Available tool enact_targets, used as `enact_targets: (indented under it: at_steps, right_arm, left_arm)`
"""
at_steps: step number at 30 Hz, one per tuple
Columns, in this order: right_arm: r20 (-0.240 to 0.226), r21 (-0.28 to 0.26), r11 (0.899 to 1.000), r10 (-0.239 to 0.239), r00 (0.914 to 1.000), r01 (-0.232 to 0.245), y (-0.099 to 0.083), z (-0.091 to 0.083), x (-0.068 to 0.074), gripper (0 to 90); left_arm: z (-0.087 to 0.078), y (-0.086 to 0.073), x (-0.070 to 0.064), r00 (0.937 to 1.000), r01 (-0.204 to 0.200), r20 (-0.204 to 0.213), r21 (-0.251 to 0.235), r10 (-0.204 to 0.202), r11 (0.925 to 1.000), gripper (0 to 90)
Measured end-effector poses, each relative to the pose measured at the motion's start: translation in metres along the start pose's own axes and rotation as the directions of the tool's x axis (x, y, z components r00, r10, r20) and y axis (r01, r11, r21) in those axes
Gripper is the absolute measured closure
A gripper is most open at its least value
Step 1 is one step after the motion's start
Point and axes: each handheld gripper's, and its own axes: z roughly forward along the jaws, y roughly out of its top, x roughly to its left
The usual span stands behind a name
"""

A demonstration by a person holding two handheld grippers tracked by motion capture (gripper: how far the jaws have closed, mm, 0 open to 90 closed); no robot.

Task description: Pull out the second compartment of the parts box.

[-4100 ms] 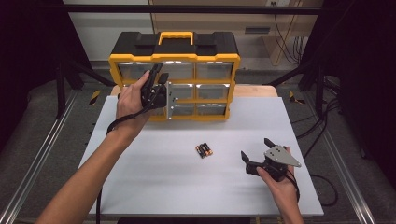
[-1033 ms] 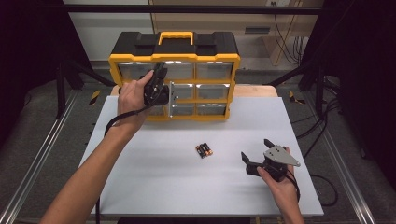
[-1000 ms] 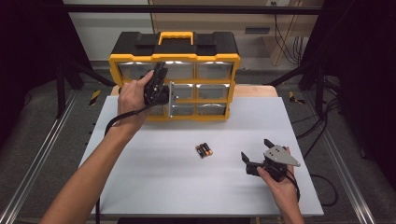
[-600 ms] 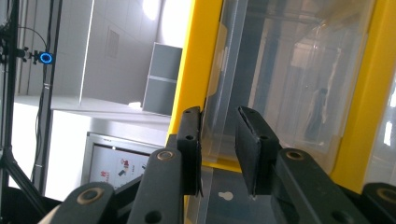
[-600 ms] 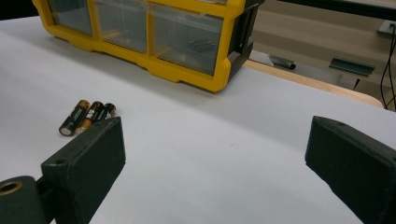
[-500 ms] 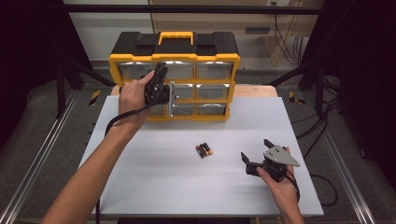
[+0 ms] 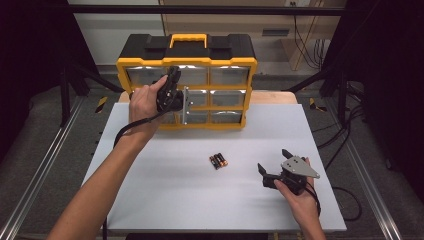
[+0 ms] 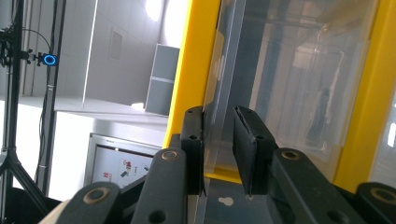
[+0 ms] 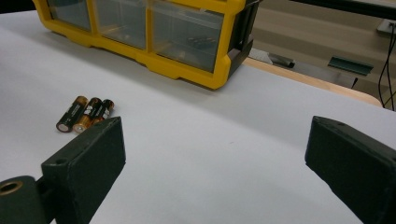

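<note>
Little has changed since the earlier frames: the left hand has edged slightly at the organizer, the right has stayed put. Nearest, at the lower right of the high view, the right gripper [image 7: 270,173] rests low over the white tabletop [image 7: 165,195], its jaws spread wide and holding nothing. Three AA batteries [image 7: 218,160] lie side by side at mid-frame, well apart from it; they look small, hard and smooth, likely to roll, so a pinch across the middle seems wisest. Farther up, the left gripper [image 8: 218,144] has its jaws nearly closed around the thin clear front lip of a drawer [image 7: 186,104] in the yellow parts organizer [image 7: 186,62]. That plastic looks light, stiff and slippery, probably brittle under a hard squeeze. Beyond stand dark frame rails and a pale wall.
</note>
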Motion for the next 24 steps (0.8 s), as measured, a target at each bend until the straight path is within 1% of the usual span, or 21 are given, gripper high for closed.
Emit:
enact_targets:
  at_steps: [3,6,8,14,17,24]
  right_arm:
    - [-0.001,-0.001,1.000,0.002,1.0000,-0.002,-0.0002,-0.0001,-0.0002,5.3]
    - [-0.001,-0.002,1.000,0.003,1.0000,-0.003,-0.0003,0.0000,-0.0002,5.3]
    - [-0.004,-0.002,1.000,0.011,0.9999,-0.011,-0.0003,-0.0003,0.0003,5.3]
    - [-0.003,0.001,1.000,0.005,1.0000,-0.005,-0.0008,0.0009,0.0012,5.3]
    - [-0.004,-0.002,1.000,0.007,1.0000,-0.007,-0.0004,0.0004,0.0008,5.3]
    - [-0.006,0.000,1.000,0.005,1.0000,-0.005,-0.0005,0.0001,0.0004,5.3]
  left_arm:
    - [0.0014,0.0015,-0.0002,1.0000,0.004,-0.006,-0.003,-0.004,1.0000,73.6]
    - [0.0014,0.0026,-0.0002,1.0000,0.000,-0.009,0.004,0.000,1.0000,74.0]
    - [0.0020,0.0022,-0.0012,1.0000,-0.002,-0.010,-0.002,0.002,1.0000,74.3]
    - [0.0020,0.0029,-0.0019,0.9998,-0.009,-0.018,0.008,0.009,0.9999,75.3]
    - [0.0018,0.0042,-0.0015,0.9996,-0.020,-0.020,0.019,0.021,0.9996,75.8]
    - [0.0031,0.0059,-0.0026,0.9992,-0.019,-0.034,0.022,0.020,0.9996,77.0]
